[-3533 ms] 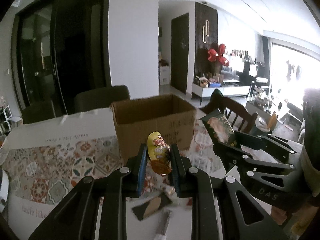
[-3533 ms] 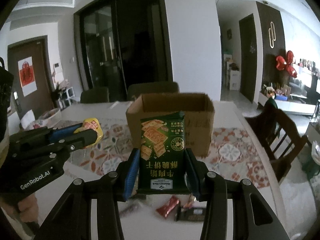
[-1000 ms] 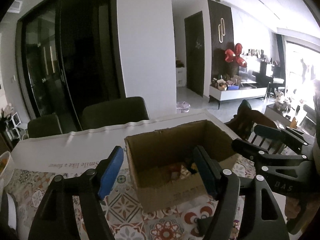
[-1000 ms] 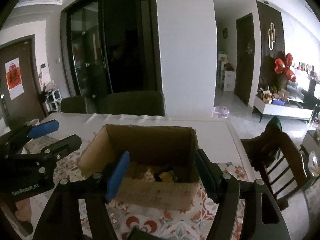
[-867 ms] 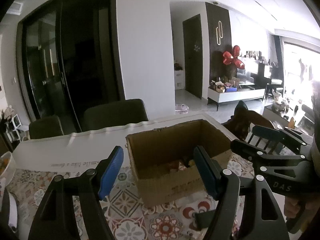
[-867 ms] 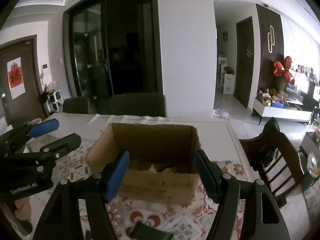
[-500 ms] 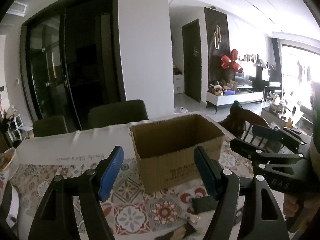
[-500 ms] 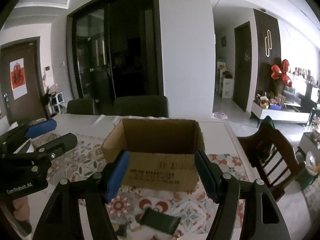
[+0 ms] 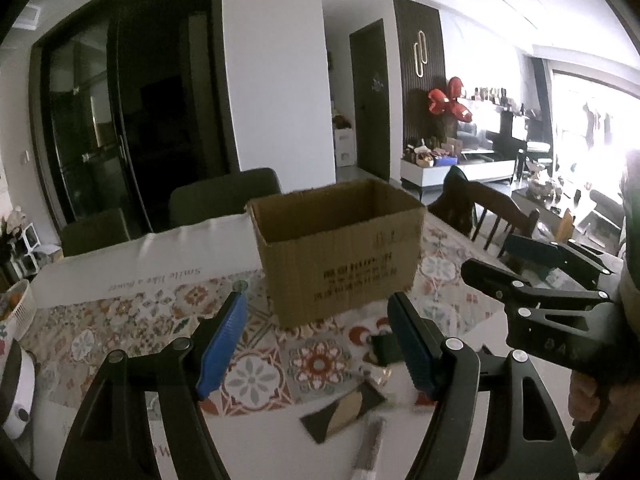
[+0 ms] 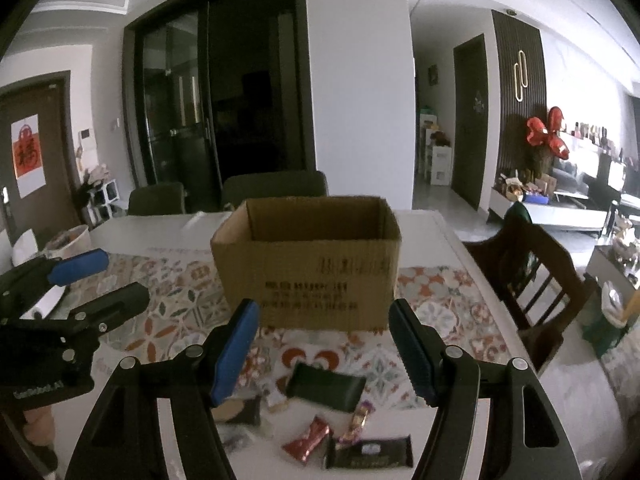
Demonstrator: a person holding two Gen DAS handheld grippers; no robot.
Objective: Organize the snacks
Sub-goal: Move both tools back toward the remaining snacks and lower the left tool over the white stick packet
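- Right wrist view: the right gripper (image 10: 322, 334) has its jaws apart, nothing between them.
- Left gripper (image 9: 314, 334) likewise gapes empty.
- Loose snacks (image 10: 326, 391) lie on the desk (image 10: 436, 236) just under both.
- Beyond stands the open cardboard box (image 10: 308, 264).

White table (image 10: 448, 240), partly covered by a patterned tile-print cloth (image 10: 176, 300). On the cloth: open cardboard box (image 10: 308, 276), upright. Near edge, in front of the box: dark green packet (image 10: 326, 391), red wrapped sweet (image 10: 306, 444), gold-and-purple sweet (image 10: 356, 420), black bar (image 10: 370, 452), dark packet (image 10: 238, 410). Far left: white basket (image 10: 70, 240).
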